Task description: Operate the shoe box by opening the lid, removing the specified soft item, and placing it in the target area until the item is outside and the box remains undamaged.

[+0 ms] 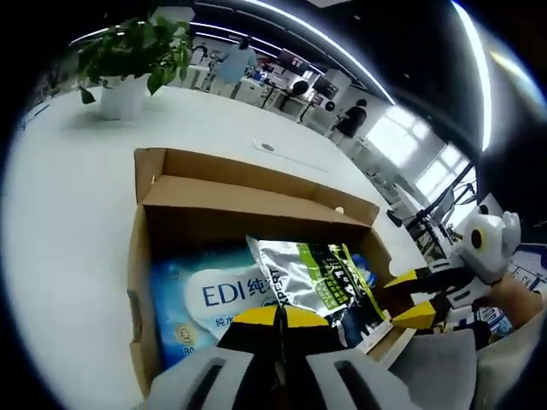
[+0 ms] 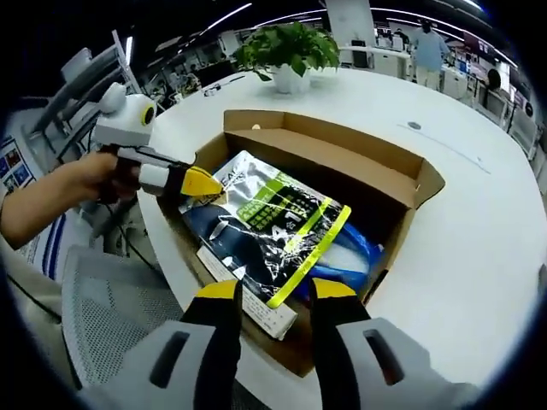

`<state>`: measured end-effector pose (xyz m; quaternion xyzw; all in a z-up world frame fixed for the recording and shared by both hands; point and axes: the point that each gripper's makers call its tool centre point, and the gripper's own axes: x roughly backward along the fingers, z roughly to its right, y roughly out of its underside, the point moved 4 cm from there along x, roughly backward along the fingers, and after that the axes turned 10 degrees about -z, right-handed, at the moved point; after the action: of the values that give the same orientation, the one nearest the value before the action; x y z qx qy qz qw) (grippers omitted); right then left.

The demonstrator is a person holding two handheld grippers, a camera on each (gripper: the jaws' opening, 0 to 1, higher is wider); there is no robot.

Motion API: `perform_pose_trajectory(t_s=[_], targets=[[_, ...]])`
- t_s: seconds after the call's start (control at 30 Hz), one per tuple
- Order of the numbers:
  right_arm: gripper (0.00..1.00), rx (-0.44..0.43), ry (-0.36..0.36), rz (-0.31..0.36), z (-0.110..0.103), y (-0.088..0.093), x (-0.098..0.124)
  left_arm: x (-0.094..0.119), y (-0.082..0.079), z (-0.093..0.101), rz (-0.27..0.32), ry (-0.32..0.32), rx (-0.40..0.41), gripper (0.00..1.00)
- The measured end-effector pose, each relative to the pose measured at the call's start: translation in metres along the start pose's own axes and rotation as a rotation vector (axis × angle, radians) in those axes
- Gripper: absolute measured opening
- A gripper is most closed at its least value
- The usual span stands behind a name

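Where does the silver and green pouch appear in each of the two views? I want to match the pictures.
Left gripper view: the silver and green pouch lies right of centre, inside the open cardboard box, above the shut left gripper.
Right gripper view: the pouch lies at the centre, its near edge just above the open right gripper.
Shared landmark: the potted plant beyond the box.

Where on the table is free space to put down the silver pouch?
Bare white table lies beyond the box's far wall, and between the cardboard box and the potted plant. Inside the box is crowded: the silver pouch lies over the blue wipes pack.
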<state>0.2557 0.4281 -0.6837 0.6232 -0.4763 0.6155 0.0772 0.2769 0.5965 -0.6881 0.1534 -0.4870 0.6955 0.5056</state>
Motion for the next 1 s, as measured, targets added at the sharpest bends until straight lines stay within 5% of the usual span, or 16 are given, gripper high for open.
perform_pose_trajectory(t_s=[0.5, 1.0], targets=[[0.29, -0.098, -0.044, -0.118, -0.002, 0.001, -0.022, 0.006, 0.002, -0.002, 0.016, 0.001, 0.000, 0.00], [0.26, -0.208, -0.081, -0.085, -0.009, -0.004, -0.024, 0.009, 0.005, -0.005, 0.019, -0.004, -0.004, 0.00]])
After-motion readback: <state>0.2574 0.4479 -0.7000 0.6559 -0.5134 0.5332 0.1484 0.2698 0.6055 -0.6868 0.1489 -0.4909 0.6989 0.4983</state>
